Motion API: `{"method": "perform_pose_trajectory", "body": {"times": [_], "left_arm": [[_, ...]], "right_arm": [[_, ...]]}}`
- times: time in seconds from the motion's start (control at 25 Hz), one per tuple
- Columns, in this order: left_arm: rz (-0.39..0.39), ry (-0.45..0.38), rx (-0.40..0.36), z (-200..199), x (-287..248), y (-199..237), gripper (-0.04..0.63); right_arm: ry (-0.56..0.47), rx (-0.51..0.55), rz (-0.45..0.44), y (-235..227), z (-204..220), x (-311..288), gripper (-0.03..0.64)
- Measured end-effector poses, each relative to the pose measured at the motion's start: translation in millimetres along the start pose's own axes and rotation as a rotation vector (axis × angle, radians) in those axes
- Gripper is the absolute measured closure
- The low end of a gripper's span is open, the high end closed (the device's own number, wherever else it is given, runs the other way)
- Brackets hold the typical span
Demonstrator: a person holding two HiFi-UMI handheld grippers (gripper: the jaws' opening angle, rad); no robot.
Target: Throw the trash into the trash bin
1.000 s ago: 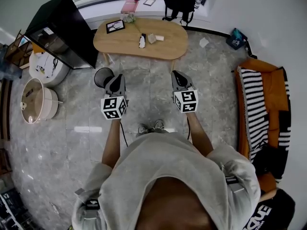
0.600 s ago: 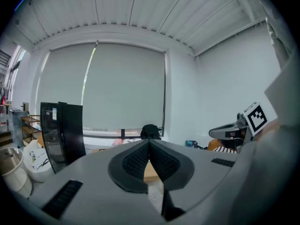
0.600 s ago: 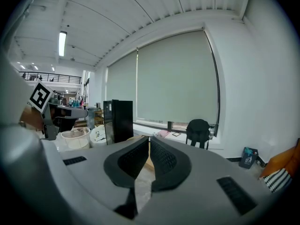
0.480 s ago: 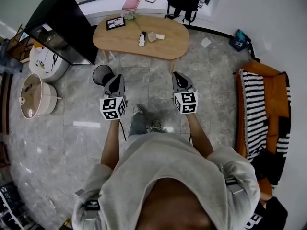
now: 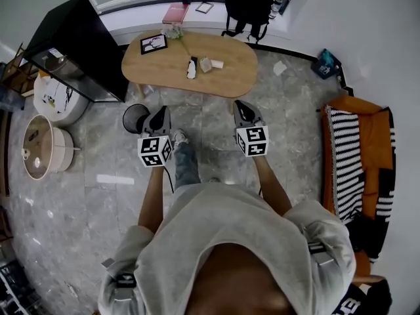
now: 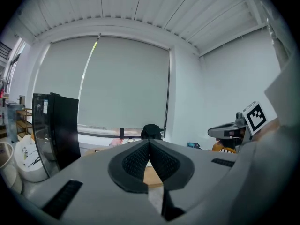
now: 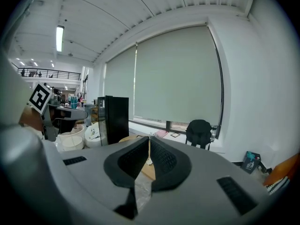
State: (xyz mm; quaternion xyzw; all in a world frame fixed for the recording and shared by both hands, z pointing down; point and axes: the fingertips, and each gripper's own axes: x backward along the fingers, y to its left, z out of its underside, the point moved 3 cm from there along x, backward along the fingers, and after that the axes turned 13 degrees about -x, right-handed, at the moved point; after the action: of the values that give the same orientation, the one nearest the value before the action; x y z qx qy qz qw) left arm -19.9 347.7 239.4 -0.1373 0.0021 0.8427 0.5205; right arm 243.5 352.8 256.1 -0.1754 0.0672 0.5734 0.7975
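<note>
Trash [image 5: 207, 64] lay on the far table [image 5: 230, 77], well apart from the left hand-held gripper [image 5: 159, 112] and right hand-held gripper [image 5: 242, 106], both closed and empty. Risk (a judgement): jaws arriving closed could knock pieces off the table, missing the trash bin [image 5: 134, 117].

a leg [image 5: 186, 166] and shoe [image 5: 178, 136] now out in front, wooden table [image 5: 230, 77] and black bin [image 5: 133, 117] closer

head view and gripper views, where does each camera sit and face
Head view: on the person's head, looking steeply down at the wooden table, arms, left tool and right tool.
Left gripper view: on the left tool, looking along its shut jaws at the window blind.
Right gripper view: on the right tool, along its shut jaws, same way.
Shared: both gripper views show the black backpack.
</note>
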Motion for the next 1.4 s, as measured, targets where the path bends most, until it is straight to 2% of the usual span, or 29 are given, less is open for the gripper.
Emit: {"method": "perform_pose_trajectory", "body": {"times": [0.2,0.48,0.68,0.92,1.24,1.4], "left_arm": [[0.043,-0.002,0.024,-4,-63,42,0.577],[0.133,0.007,0.022,-20,-144,103,0.577],[0.155,-0.013,0.013,-33,-198,163,0.577],[0.185,-0.011,0.020,-32,-248,214,0.577],[0.173,0.008,0.057,-21,-293,233,0.577],[0.141,0.068,0.077,-6,-299,223,0.577]], "right_arm": [[0.003,0.001,0.031,-5,-26,-67,0.584],[0.013,-0.004,0.082,-3,-71,-158,0.586],[0.009,-0.004,0.105,2,-98,-226,0.584],[0.035,-0.007,0.110,17,-109,-292,0.586],[0.113,-0.017,0.107,-1,-99,-332,0.586],[0.176,-0.042,0.074,-19,-81,-344,0.586]]}}
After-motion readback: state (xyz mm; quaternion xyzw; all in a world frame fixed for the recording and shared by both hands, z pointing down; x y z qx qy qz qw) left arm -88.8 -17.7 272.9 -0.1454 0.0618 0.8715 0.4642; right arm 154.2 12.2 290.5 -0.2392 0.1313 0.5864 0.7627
